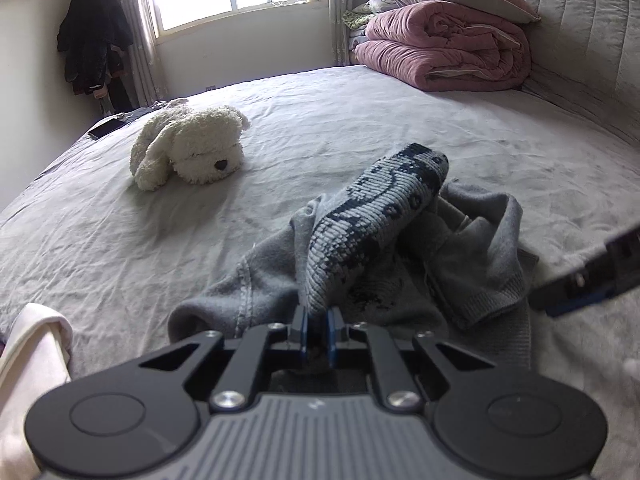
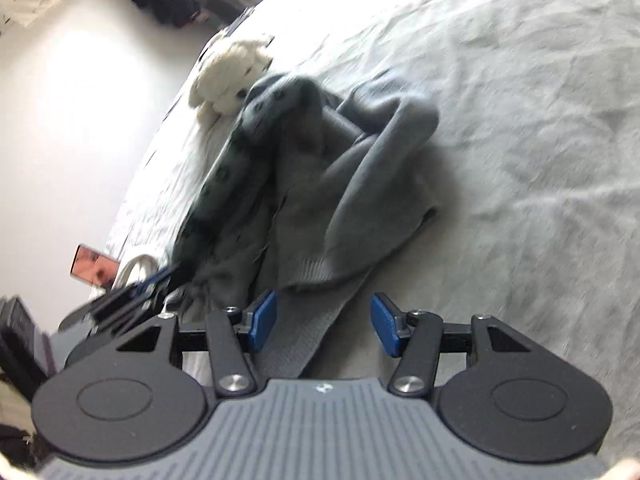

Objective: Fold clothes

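While my left gripper pinches a fold of the grey sweater, lifting its patterned part off the bed, my right gripper hangs spread wide over the sweater's ribbed hem. The garment is bunched near the bed's near edge. A plush dog lies toward the left edge, folded quilts at the far right corner; bare sheet lies between.

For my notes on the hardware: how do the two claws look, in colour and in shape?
The left claw and right claw look the same: black metal linkage arms with silver screws, two round black discs, a ribbed grey body with a small white logo, and blue pads on the fingertips. No cables or sleeves show.
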